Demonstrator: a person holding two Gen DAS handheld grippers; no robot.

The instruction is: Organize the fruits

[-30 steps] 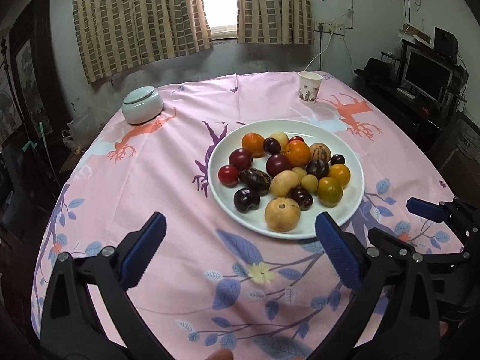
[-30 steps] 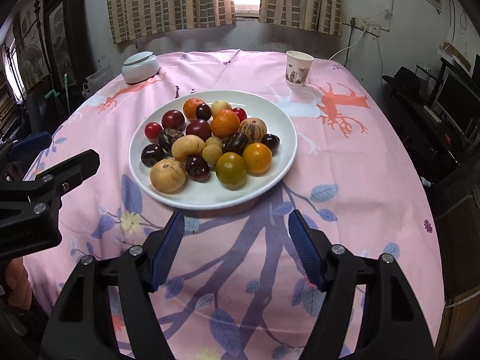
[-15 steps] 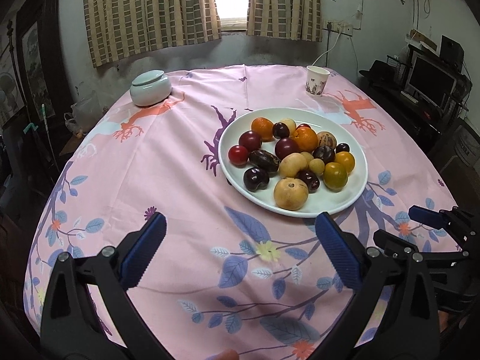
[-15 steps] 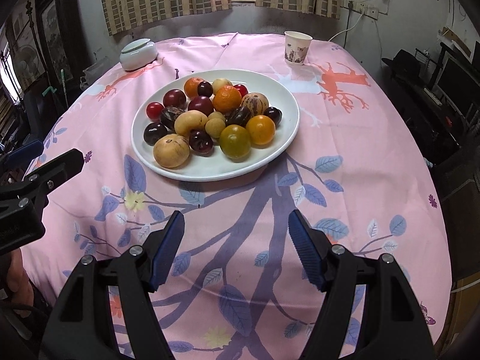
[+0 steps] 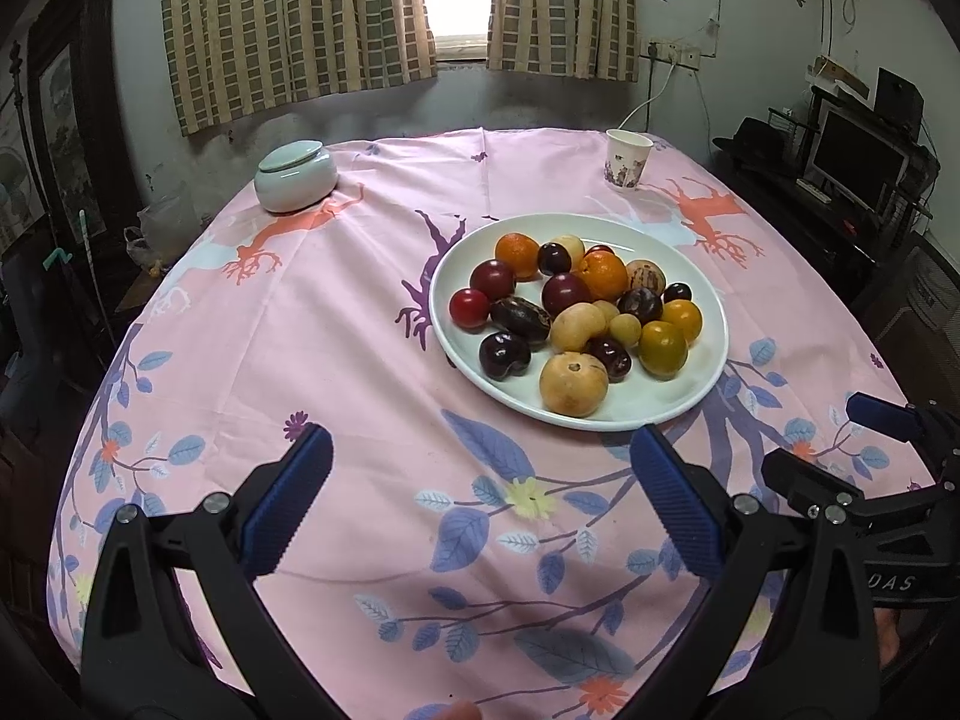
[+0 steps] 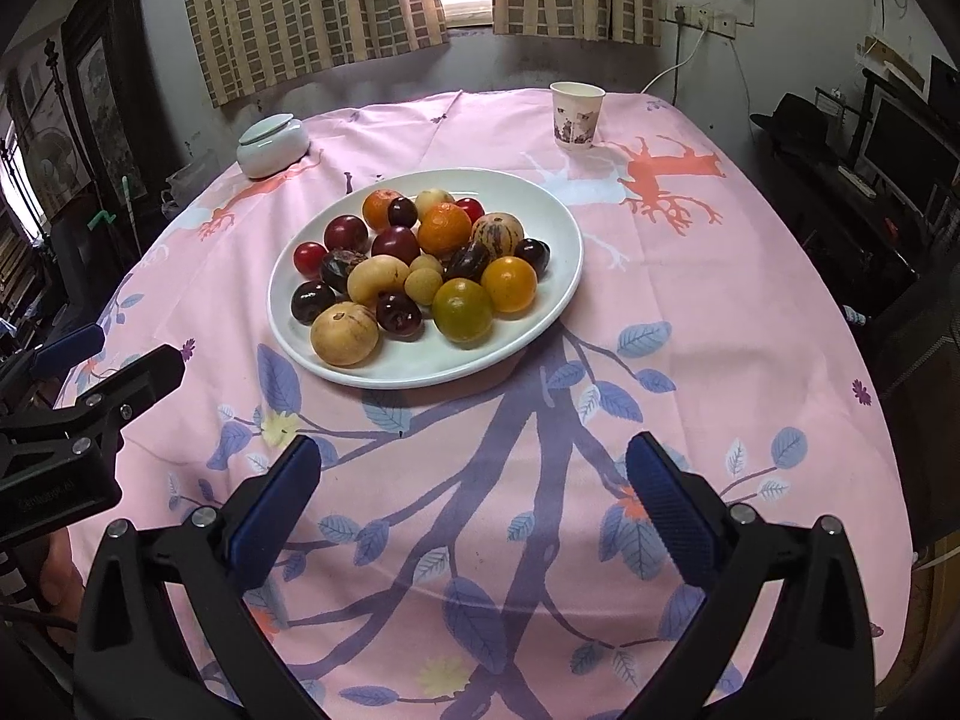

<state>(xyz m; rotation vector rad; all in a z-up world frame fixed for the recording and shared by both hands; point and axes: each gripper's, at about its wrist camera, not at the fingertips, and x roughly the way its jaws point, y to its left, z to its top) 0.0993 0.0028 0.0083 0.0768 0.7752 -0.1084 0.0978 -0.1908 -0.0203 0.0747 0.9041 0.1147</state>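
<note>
You held both grippers low over the near edge of the table, the left gripper (image 5: 480, 483) and the right gripper (image 6: 468, 480) each spread wide with nothing between the blue pads. All the fruits (image 6: 420, 264) lay heaped together on the white plate (image 6: 558, 222): oranges, dark plums, red cherry tomatoes, a tan round fruit nearest you, a striped one at the far side. None lay loose on the cloth.

That heap fitted either a pile waiting to be sorted or a tidy gathering already made, so the pictures did not settle what step you were in. If you did reach in, the round fruits touched one another and would likely roll when a neighbour was nudged; you would have done well to come down from above on an outer piece and close gently, since the plums and tomatoes looked soft.

The pink floral tablecloth (image 5: 336, 324) draped loosely and might have slid. A lidded ceramic jar (image 5: 296, 176) and a paper cup (image 5: 627, 160) stood well apart at the far edge. Checked curtains (image 5: 300, 30) framed a bright window, and a monitor (image 5: 855, 162) sat on a dark shelf to the right.
</note>
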